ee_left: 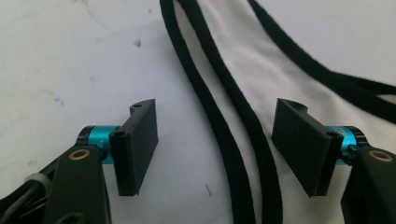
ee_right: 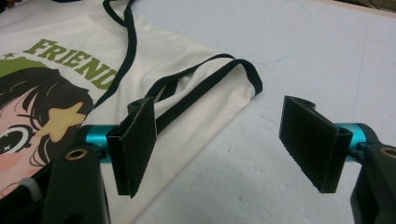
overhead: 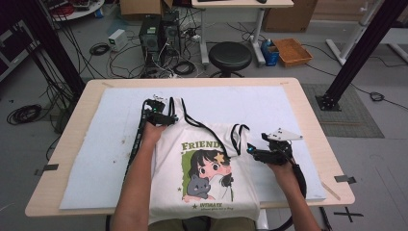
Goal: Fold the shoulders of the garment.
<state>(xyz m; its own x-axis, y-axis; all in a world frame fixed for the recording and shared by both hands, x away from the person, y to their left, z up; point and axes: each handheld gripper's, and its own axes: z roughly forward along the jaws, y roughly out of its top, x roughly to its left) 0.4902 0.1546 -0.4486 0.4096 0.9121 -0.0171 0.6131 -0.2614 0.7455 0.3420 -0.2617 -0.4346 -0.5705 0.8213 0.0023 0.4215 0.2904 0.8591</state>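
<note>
**Two grippers open over a tote bag**

Both grippers stand with fingers apart, gripping nothing. The tote bag point(overhead: 207, 168) lies flat on the white mat point(overhead: 96, 159) covering the table point(overhead: 308, 96). The left gripper point(ee_left: 215, 144) straddles a black strap point(ee_left: 233, 140) near the bag's top left corner; the right gripper point(ee_right: 219, 140) hovers, apparently just above the mat, at the top right corner.

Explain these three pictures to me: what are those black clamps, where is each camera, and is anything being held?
A person holds a handheld clamp tool in each hand. The high view looks down on the table; the other two cameras ride on the tools. A printed tote bag lies on a white mat. The left gripper has open fingers straddling the bag's black straps without pressing them. The right gripper is open beside the bag's corner. Nothing is held.
</note>
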